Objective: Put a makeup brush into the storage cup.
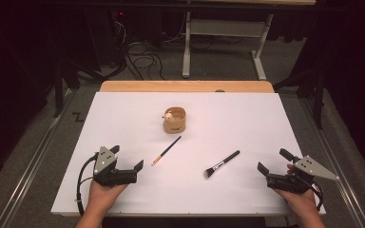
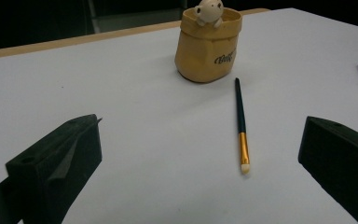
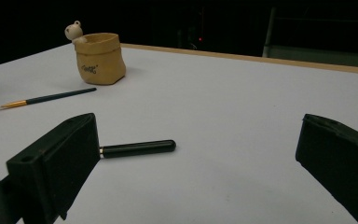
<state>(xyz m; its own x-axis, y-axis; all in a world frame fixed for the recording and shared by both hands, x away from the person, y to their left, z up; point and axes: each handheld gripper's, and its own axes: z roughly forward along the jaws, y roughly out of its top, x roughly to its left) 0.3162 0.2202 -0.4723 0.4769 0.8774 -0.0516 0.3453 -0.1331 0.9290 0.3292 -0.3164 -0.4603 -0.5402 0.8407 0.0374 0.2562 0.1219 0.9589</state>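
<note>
So the big white tabletop [image 1: 123, 118] has a tan pot [image 1: 174, 120] sitting a bit past centre, with a little figure peeking over its rim. Nearer the person lie two brushes, well apart from each other.

The left tool [image 1: 126, 161] rests at about 7 o'clock on the sheet, the right tool [image 1: 272, 162] at about 5 o'clock. Both stand wide open with nothing between the jaws.

The fat brush [image 1: 222, 164] lies at roughly 9 o'clock from the right tool, bristles toward the person, handle running up toward 2 o'clock. The thin brush [image 1: 166, 150] sits at about 2 o'clock from the left tool, same slant, its gold end nearest that tool.

My guess is each hand goes for the brush on its own side. Both lie diagonally, so the jaws would need to cross the handle rather than line up with it.
</note>
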